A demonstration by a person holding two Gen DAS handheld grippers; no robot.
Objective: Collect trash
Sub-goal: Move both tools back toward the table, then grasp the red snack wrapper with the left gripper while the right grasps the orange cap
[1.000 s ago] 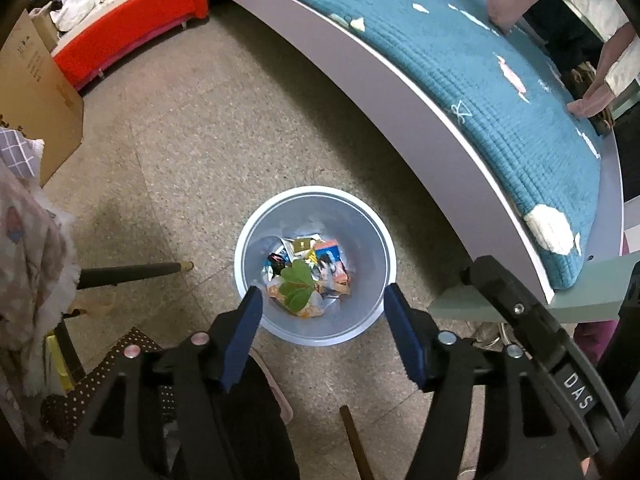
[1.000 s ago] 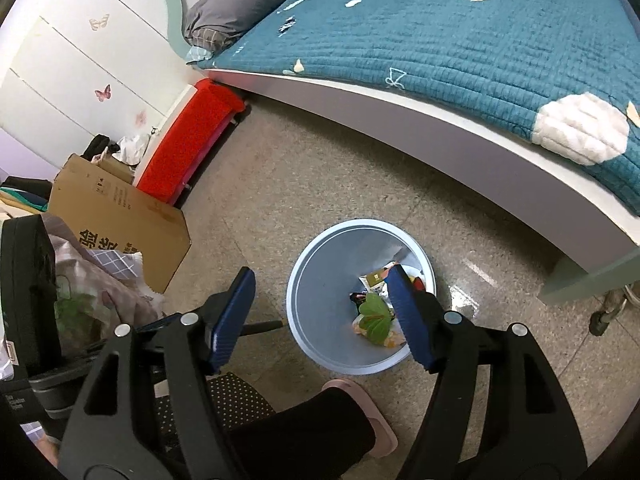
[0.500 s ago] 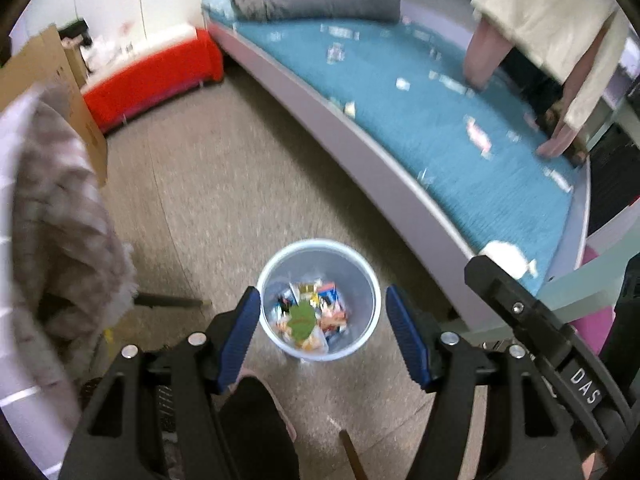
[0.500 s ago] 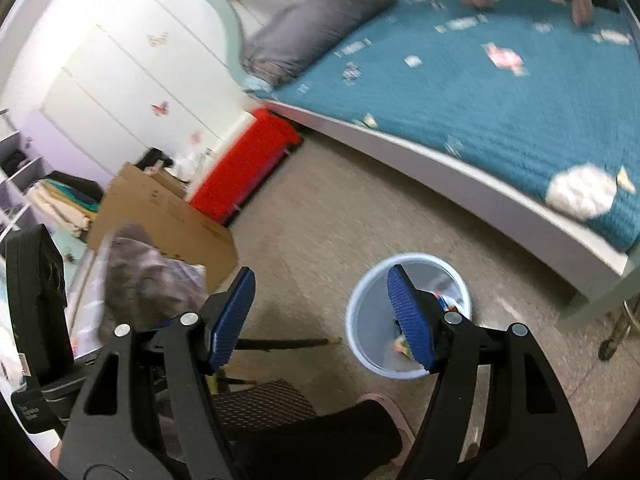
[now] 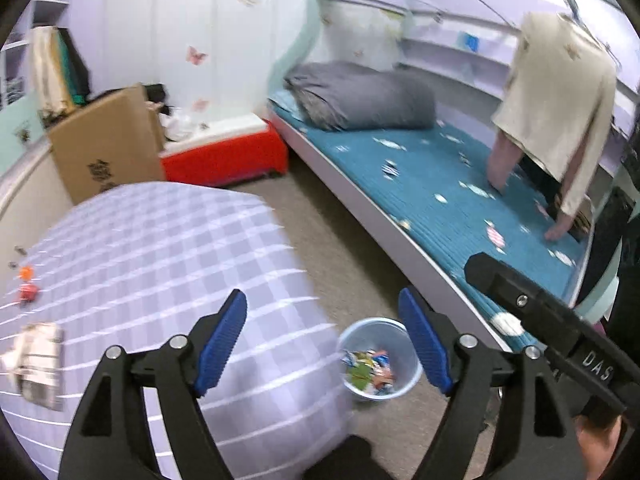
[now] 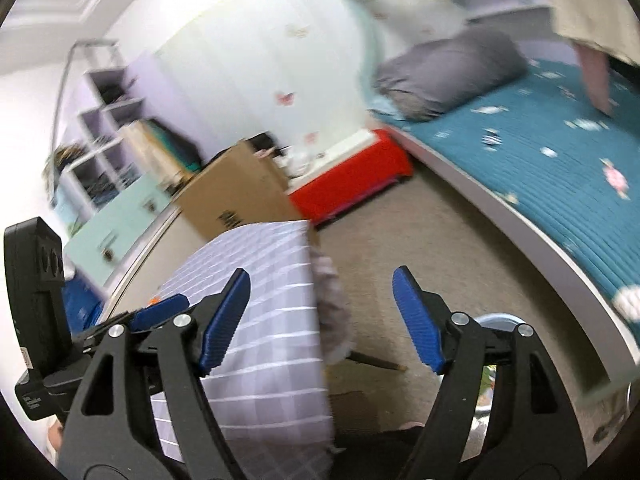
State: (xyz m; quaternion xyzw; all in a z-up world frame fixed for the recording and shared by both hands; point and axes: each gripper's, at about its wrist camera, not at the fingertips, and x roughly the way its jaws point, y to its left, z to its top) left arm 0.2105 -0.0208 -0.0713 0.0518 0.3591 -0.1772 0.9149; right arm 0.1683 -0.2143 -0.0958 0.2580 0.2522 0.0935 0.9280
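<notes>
left gripper (image 5: pixel 322 338) empty, jaws wide and just opened further, nothing between the blue pads (image 5: pixel 222 338). right gripper (image 6: pixel 322 316) likewise empty and wide, having just opened a little more, only floor and cloth showing in the gap. probably spread like this to be ready for the next scrap rather than to carry anything.

bin (image 5: pixel 378 358) down on the floor, just beside the bed frame (image 5: pixel 416 256) and close to the edge of the table; kept there, presumably, so that scraps from both bed and table drop in with a short reach. already part full of coloured wrappers (image 5: pixel 370 368). in the right view, only a sliver of its rim (image 6: pixel 496 319) peeking behind the right finger.

more to collect, judging by the scene: crumpled paper (image 5: pixel 38 364) and small red and orange bits (image 5: pixel 28 286) lying on the checked tablecloth (image 5: pixel 160 264) at far left, plus small wrappers (image 5: pixel 494 236) scattered over the teal bedspread (image 5: pixel 440 184). paper looks nearest to the left gripper, so likely its next target. another person (image 5: pixel 556 128) leaning on the bed with a hand down, well apart from both grippers. much blur, so small items hard to identify.
</notes>
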